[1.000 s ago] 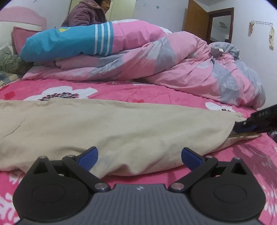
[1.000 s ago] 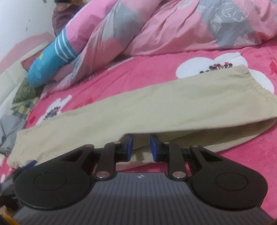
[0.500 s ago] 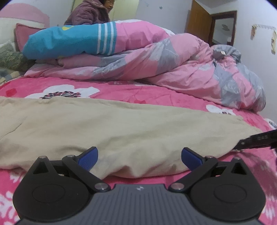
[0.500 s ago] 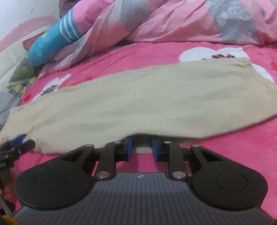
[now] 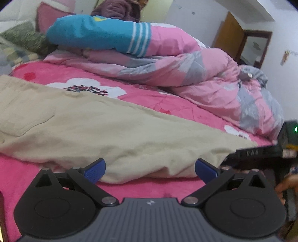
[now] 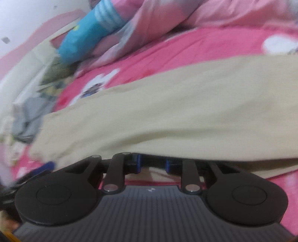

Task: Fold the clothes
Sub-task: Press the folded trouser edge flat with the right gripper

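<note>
Beige trousers (image 5: 115, 130) lie stretched across the pink flowered bed sheet (image 5: 152, 100). My left gripper (image 5: 150, 168) is open and wide at their near folded edge, the cloth bulging between its blue pads (image 5: 94, 170) without being pressed. In the right wrist view the trousers (image 6: 186, 111) drape over my right gripper (image 6: 153, 164), whose narrow jaws are shut on the cloth's near edge; the fingertips are partly hidden under it. The right gripper's black body (image 5: 260, 151) shows at the right of the left wrist view, at the trouser leg's end.
A rumpled pink and grey quilt (image 5: 195, 74) with a blue and pink pillow (image 5: 104, 37) fills the far side of the bed. A person in a purple jacket (image 5: 115, 11) sits behind it. Grey clothes (image 6: 29, 119) lie at the far left. A hand (image 5: 286, 188) holds the right gripper.
The right gripper has swung leftwards with the trouser edge in its jaws, coming closer to the left gripper. The left gripper has rolled and shifted along the near edge, staying open.
</note>
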Demonstrator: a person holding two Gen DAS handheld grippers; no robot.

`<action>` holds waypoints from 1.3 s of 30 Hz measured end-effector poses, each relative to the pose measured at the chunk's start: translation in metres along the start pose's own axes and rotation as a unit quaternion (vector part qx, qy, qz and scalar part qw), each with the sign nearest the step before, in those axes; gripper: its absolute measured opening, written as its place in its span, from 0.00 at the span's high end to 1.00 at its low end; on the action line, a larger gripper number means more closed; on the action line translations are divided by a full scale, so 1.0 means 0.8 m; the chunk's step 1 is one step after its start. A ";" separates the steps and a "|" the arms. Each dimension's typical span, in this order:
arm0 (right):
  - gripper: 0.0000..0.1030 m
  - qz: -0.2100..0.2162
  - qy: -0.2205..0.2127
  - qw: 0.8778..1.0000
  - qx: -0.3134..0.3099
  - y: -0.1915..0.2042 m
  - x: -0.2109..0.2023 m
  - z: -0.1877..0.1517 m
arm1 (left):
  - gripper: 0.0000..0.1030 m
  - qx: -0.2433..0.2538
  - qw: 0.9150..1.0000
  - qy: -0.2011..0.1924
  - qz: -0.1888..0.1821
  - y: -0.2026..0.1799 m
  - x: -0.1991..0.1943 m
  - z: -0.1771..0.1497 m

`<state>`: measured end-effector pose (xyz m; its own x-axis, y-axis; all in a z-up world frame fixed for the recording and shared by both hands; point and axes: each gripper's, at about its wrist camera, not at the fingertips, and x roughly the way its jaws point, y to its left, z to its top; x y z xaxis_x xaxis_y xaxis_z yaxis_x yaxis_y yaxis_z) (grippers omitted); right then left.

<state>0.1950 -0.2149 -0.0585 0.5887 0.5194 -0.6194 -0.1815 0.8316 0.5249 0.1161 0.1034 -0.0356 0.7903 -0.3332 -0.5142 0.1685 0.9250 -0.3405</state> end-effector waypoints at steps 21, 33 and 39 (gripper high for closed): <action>0.82 0.131 0.049 0.990 -0.018 0.075 0.074 -0.009 | 0.00 -0.095 0.993 -0.069 -0.003 0.060 -0.052 0.051; 0.80 0.199 0.077 0.976 -0.038 0.117 0.108 -0.022 | 0.00 -0.119 0.990 -0.075 -0.001 0.077 -0.060 0.054; 0.82 0.200 0.051 0.978 0.013 0.110 0.123 -0.013 | 0.00 -0.126 0.990 -0.071 0.004 0.085 -0.058 0.052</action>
<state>0.2286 -0.0888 -0.0794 0.3932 0.8198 -0.4163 -0.3596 0.5538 0.7510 0.1152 0.1893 -0.0016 0.8690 -0.2802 -0.4077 0.0241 0.8471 -0.5309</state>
